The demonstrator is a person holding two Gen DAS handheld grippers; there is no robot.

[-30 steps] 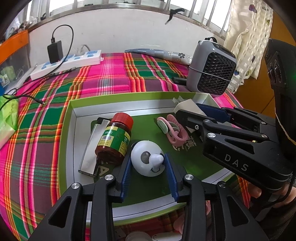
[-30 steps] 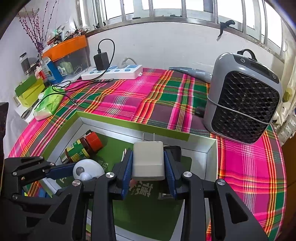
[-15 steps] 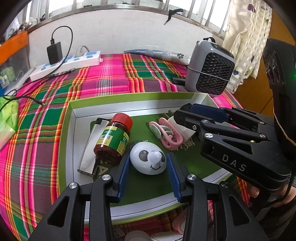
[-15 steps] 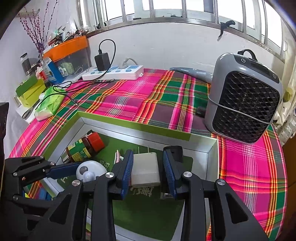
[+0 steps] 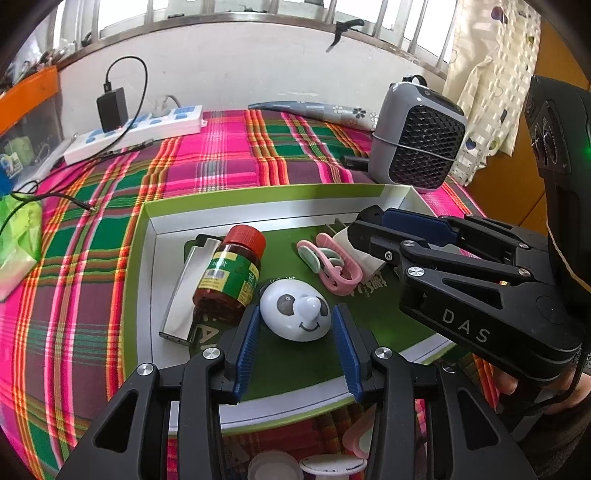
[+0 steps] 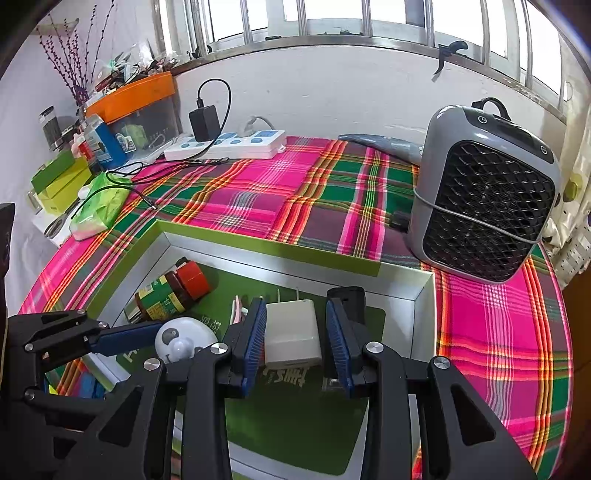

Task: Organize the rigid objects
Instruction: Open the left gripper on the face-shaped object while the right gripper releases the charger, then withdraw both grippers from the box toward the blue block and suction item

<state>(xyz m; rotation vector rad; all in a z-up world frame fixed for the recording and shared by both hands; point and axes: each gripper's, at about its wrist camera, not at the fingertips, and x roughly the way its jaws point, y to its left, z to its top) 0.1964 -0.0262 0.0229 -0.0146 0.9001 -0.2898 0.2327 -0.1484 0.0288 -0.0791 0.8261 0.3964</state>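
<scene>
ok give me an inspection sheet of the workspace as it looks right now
surface: plaid cloth covers the table; green-rimmed box sits on it.
job's things: in the box, panda toy, red-capped jar lying on its side, silver lighter, pink clip, white charger.
clutter: grey fan heater, green tissue pack, orange-lidded bin.
grippers: left gripper jaws open either side of the panda toy; right gripper jaws open either side of the white charger.
cables: power strip with black adapter plugged in; loose black lead.
surroundings: barred window above a white wall.
</scene>
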